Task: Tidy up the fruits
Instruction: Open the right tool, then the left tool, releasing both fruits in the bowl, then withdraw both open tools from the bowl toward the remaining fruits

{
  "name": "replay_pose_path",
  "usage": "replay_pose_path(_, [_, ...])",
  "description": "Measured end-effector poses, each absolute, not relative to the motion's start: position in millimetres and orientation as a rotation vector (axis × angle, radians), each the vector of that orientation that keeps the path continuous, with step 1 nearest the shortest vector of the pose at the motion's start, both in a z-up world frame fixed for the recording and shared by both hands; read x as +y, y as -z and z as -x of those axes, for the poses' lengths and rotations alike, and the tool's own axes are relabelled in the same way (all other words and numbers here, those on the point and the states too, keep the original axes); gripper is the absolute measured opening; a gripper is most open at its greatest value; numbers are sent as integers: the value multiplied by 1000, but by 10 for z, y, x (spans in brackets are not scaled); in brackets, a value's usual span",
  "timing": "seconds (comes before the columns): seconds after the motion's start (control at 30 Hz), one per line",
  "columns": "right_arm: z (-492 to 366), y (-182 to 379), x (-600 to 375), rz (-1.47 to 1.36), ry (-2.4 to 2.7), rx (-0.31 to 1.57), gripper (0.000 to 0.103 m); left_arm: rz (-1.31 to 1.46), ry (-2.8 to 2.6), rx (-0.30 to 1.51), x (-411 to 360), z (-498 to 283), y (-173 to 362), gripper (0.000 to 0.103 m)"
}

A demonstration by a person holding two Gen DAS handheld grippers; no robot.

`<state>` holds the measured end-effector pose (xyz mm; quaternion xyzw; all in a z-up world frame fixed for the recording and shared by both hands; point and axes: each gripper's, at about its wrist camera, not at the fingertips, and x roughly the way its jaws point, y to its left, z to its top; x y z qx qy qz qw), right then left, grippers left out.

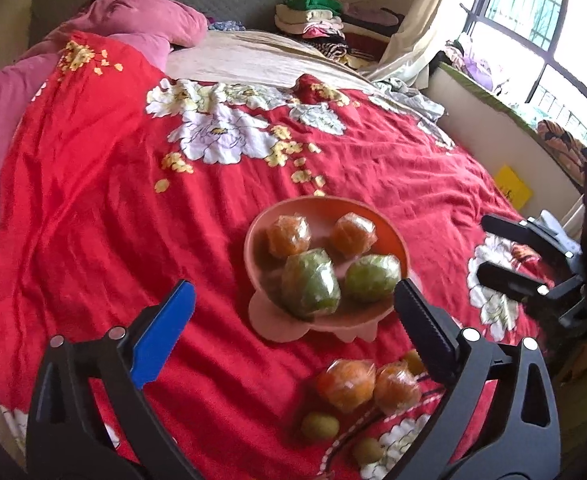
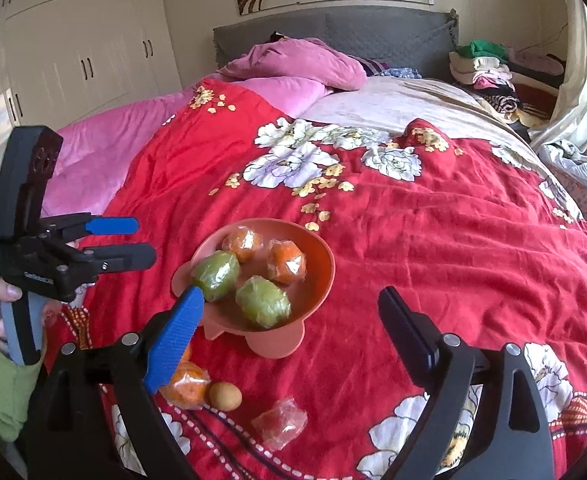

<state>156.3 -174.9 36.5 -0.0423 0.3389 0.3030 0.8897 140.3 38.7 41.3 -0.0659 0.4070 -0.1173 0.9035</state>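
A pink footed bowl (image 1: 389,236) (image 2: 321,248) stands on the red bedspread. It holds two wrapped oranges (image 1: 289,236) (image 2: 287,262) and two wrapped green fruits (image 1: 311,282) (image 2: 263,300). More wrapped oranges (image 1: 347,384) (image 2: 185,386) and small yellow-green fruits (image 1: 320,426) (image 2: 224,396) lie on the spread in front of the bowl. A small wrapped red-orange piece (image 2: 280,422) lies nearest the right gripper. My left gripper (image 1: 293,304) (image 2: 143,240) is open and empty, just before the bowl. My right gripper (image 2: 293,312) (image 1: 481,246) is open and empty, right of the bowl.
The red floral bedspread (image 1: 105,208) (image 2: 453,240) covers the bed. Pink pillows and quilt (image 1: 141,16) (image 2: 293,64) lie at the head. Folded clothes (image 1: 317,20) (image 2: 481,68) are stacked at the far right. A window ledge (image 1: 505,120) runs along the right; white wardrobes (image 2: 81,48) stand left.
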Motion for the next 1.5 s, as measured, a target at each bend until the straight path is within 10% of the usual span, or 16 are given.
replay_pose_path(1.5, [-899,39,-1870,146,-612,768,93,-48,309,919,173,-903,-92,93])
